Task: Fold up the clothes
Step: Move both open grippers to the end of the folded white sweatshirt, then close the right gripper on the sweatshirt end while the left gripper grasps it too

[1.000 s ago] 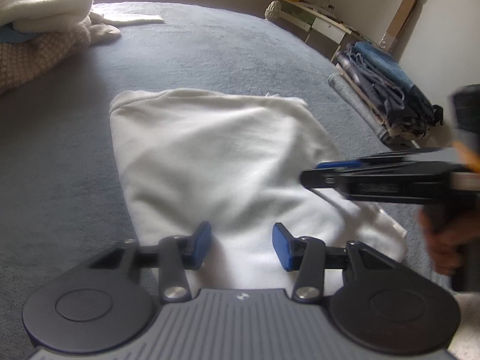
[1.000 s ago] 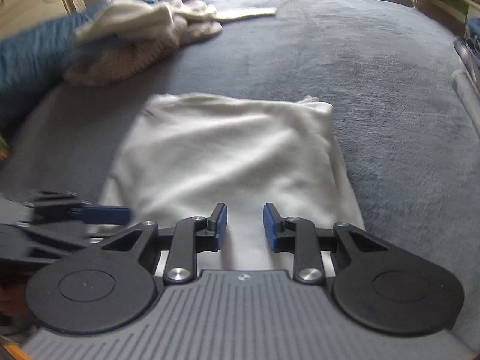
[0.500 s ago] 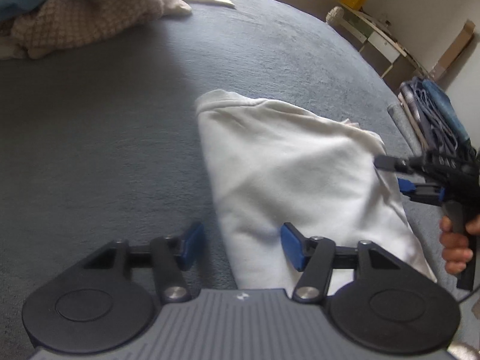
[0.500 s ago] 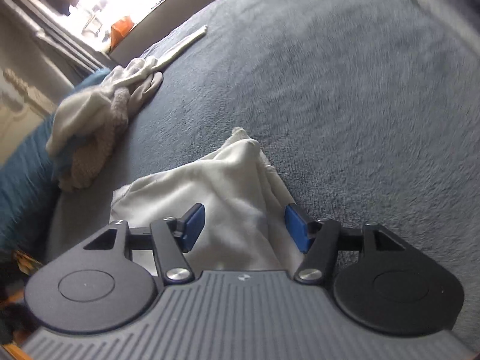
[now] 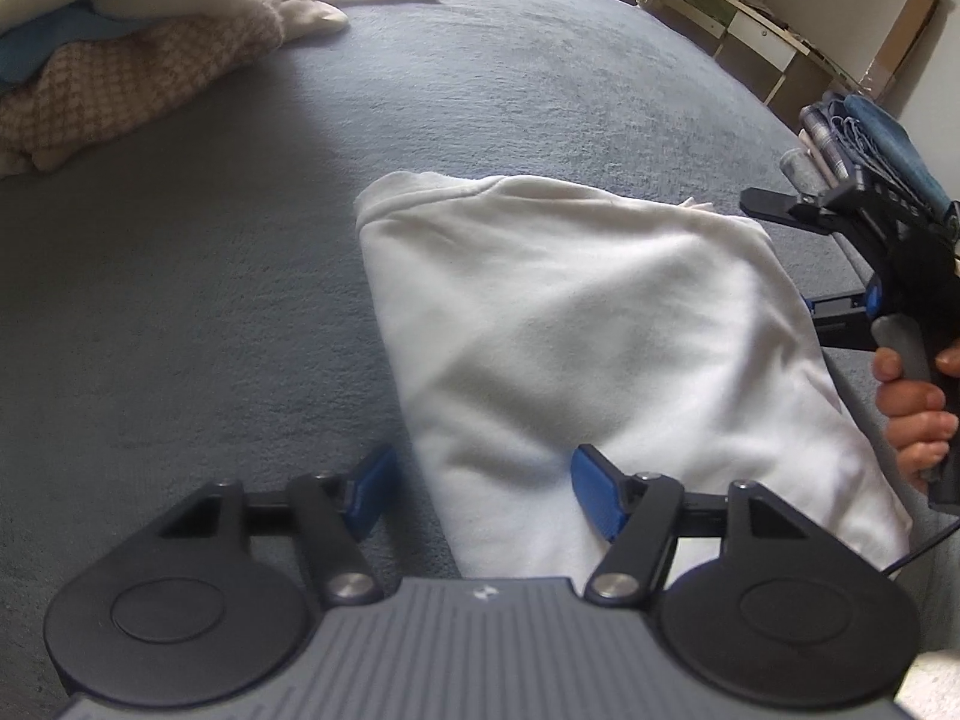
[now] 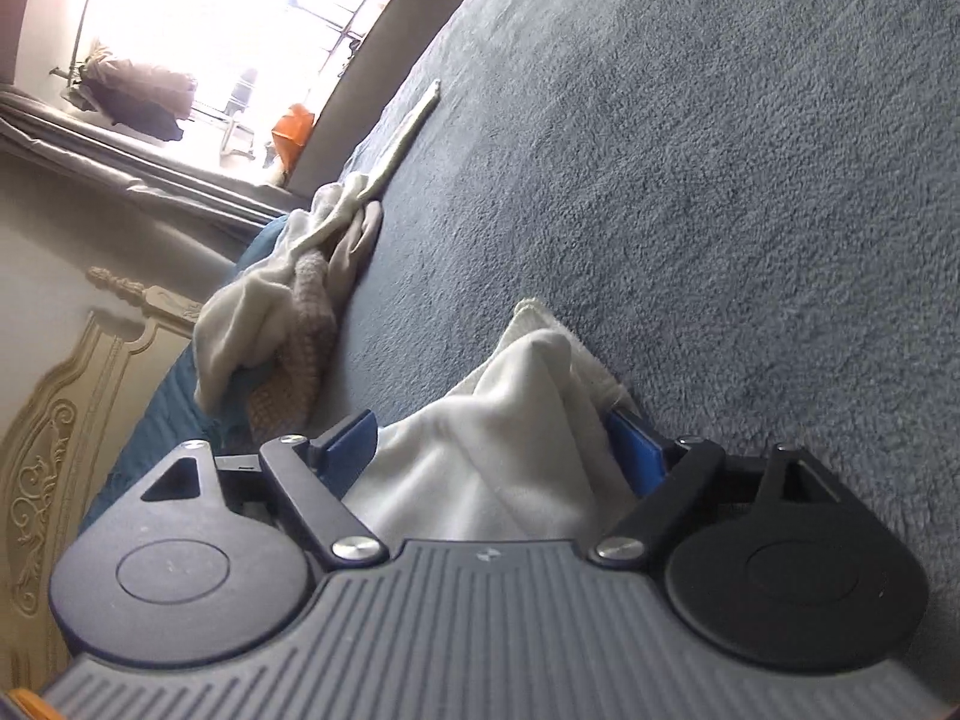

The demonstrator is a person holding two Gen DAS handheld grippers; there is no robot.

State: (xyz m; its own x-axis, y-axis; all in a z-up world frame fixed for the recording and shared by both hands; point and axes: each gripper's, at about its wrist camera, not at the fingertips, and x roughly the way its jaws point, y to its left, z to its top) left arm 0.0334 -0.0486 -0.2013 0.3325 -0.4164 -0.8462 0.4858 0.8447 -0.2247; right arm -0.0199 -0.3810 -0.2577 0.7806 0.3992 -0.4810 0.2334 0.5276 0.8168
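The folded white garment [image 5: 576,348] lies flat on the grey bed cover [image 5: 180,300], and both claws have just been opening while shifting from its near edge out to its two sides. The left gripper [image 5: 480,492] now stands apart, straddling the garment's left border: one blue pad sits over bare cover, the other over white cloth, and neither presses on anything. A second ago it looked squarely down the middle of the garment, so it has slid off toward the side. The right gripper [image 6: 498,444] has rolled well over onto its side and spread wide; the garment's right-hand fold [image 6: 510,420] bulges up between its pads, which flank the cloth without visibly pinching it. From the left wrist view, that claw shows edge-on beside the garment's far right border, held in a hand [image 5: 912,408]. Probably each side is being lined up for a pinch, so the piece can be folded again or lifted. The heap of unfolded clothes [image 5: 120,60] lies well beyond the left claw.
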